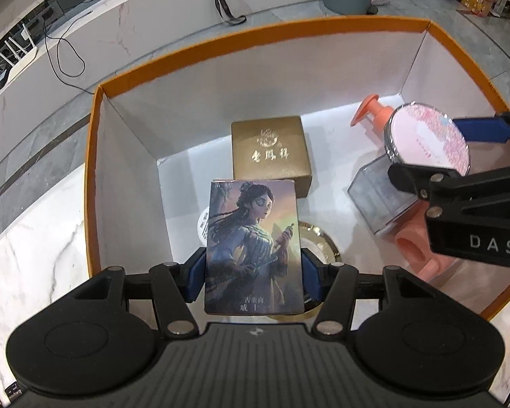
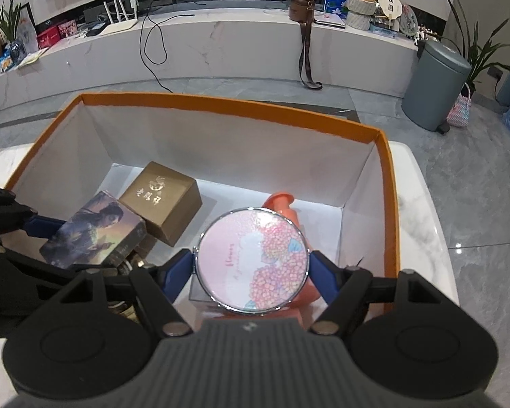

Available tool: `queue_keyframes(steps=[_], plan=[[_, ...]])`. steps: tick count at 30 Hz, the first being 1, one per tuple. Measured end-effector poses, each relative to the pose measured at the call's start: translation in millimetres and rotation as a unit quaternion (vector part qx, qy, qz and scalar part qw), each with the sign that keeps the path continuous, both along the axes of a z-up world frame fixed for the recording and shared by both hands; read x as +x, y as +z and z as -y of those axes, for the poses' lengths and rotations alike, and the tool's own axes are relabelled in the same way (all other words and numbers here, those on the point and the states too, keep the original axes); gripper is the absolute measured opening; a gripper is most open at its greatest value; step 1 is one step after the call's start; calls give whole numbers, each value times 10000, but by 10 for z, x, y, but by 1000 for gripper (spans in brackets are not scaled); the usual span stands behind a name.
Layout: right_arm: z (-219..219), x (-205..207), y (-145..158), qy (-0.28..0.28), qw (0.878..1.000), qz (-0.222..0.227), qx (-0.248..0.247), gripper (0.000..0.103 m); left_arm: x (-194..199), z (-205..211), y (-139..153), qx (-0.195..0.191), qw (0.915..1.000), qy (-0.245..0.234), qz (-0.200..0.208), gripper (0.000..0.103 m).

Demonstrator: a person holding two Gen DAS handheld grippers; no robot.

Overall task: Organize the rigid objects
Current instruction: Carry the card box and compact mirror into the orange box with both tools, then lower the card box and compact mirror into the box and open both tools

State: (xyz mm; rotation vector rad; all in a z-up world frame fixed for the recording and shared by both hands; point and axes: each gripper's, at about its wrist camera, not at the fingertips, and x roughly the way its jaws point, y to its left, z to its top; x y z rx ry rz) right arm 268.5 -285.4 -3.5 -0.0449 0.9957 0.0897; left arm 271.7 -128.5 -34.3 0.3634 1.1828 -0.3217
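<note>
Table: white marble top (image 2: 421, 204); carries the box; grey tiled floor beyond it.
Box: large orange carton (image 1: 282, 32) with white inner walls, open on top, both grippers held over it.
Pump bottle: coral-pink bottle (image 1: 374, 108) lying on the box floor at the right, pump head toward the far wall.
Clear case: transparent hexagonal container (image 1: 377, 193) lying on the pink bottle, right side of the box.
Gold box: square gold gift box (image 1: 270, 151) with embossed characters, on the box floor, centre-left, toward the far wall.
Card box: illustrated card box (image 1: 253, 248) showing a painted figure, above the box floor just near of the gold box, partly covering a gold-rimmed round item (image 1: 319, 238) beneath.
Left gripper: left gripper (image 1: 253, 272) clenched on the card box, blue pads pressed on its two long sides.
Compact: round floral compact (image 2: 251, 260), silver-rimmed, above the pink bottle at the right.
Right gripper: right gripper (image 2: 251, 265) clamped on the compact, blue pads against opposite edges of its rim.
</note>
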Motion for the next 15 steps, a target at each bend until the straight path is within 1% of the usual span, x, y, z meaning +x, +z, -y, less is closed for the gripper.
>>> queue_keyframes(steps=[3, 6, 8, 14, 15], plan=[[-38, 20, -21, 23, 9999, 10, -104, 73, 2, 10, -31, 27, 10000, -5, -31, 65], [-54, 39, -53, 54, 10000, -61, 33, 73, 15, 0, -26, 0, 10000, 25, -32, 65], [-68, 47, -48, 41, 10000, -10, -50, 73, 27, -1, -27, -10, 10000, 41, -46, 65], [-69, 87, -67, -49, 10000, -20, -45, 74, 33, 11, -20, -17, 9999, 99, -31, 66], [-69, 92, -66, -67, 10000, -24, -53, 74, 33, 15, -22, -2, 9999, 107, -26, 68]])
